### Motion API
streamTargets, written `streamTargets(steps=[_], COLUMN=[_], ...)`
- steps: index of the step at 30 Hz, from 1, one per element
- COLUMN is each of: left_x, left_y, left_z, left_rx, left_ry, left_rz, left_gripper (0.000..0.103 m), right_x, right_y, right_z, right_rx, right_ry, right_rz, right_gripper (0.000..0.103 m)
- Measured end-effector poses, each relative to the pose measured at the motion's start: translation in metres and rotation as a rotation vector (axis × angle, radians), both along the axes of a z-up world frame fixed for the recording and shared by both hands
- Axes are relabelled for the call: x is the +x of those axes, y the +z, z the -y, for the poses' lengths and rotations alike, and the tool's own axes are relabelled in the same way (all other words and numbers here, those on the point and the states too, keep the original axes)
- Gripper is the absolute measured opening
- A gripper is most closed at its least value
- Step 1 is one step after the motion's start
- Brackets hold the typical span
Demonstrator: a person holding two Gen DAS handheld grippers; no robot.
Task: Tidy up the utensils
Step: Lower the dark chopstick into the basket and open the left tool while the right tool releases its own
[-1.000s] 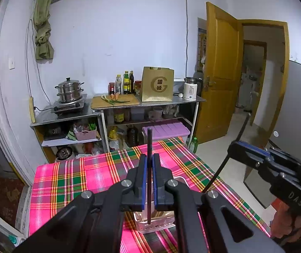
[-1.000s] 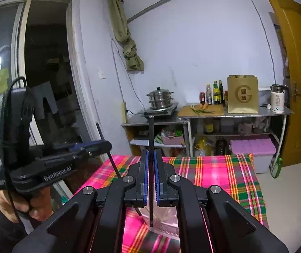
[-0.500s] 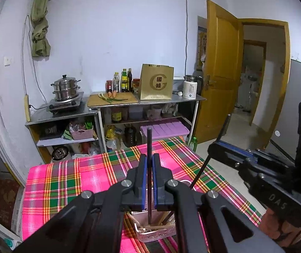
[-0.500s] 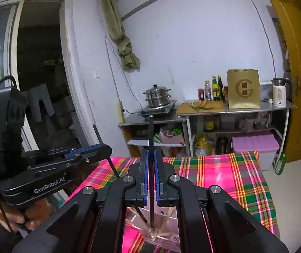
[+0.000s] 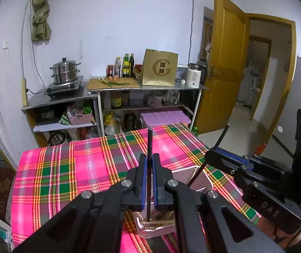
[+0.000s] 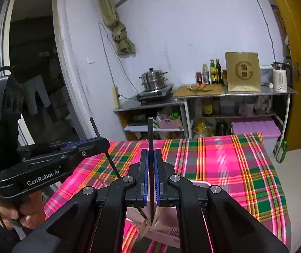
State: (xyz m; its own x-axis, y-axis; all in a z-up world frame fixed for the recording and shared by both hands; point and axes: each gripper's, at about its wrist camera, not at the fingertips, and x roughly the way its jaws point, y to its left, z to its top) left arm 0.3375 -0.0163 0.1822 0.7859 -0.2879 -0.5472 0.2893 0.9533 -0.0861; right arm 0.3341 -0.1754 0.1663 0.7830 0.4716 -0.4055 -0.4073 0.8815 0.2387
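My left gripper (image 5: pixel 148 164) is shut on a black chopstick (image 5: pixel 149 143) held upright, its lower tip inside a clear pink utensil holder (image 5: pixel 184 174) that holds wooden utensils. My right gripper (image 6: pixel 151 160) is shut on a second black chopstick (image 6: pixel 150 130), also upright, with its tip down in the same holder (image 6: pixel 197 184). In the left wrist view the right gripper (image 5: pixel 212 155) is at the right, its chopstick slanting into the holder. In the right wrist view the left gripper (image 6: pixel 102 142) is at the left, above the table edge.
The holder stands on a table with a pink and green plaid cloth (image 5: pixel 83 168). Behind it are metal shelves (image 5: pixel 146 88) with a steamer pot (image 5: pixel 66 70), bottles, a gold bag and a kettle. An open wooden door (image 5: pixel 226 63) is at the right.
Both grippers have come lower and pitched down over the holder. The two chopstick tips have gone down into it. Both stay shut.
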Motion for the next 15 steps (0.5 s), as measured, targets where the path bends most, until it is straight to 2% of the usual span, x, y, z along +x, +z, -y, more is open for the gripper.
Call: streamTargets(steps=[8,15], left_x=[0.007,0.006], left_y=[-0.017,-0.020], left_z=[-0.001,-0.006], left_rx=[0.006,-0.010], left_ry=[0.006,0.012], left_rz=[-0.049,-0.051], left_gripper=[0.005,0.005], right_x=[0.007,0.007], right_y=[-0.018,-0.022], right_z=[-0.001,0.001], right_rx=[-0.014,-0.010], right_ry=[-0.003,0.003], right_rz=[-0.051,-0.071], right_gripper=[0.005,0.005])
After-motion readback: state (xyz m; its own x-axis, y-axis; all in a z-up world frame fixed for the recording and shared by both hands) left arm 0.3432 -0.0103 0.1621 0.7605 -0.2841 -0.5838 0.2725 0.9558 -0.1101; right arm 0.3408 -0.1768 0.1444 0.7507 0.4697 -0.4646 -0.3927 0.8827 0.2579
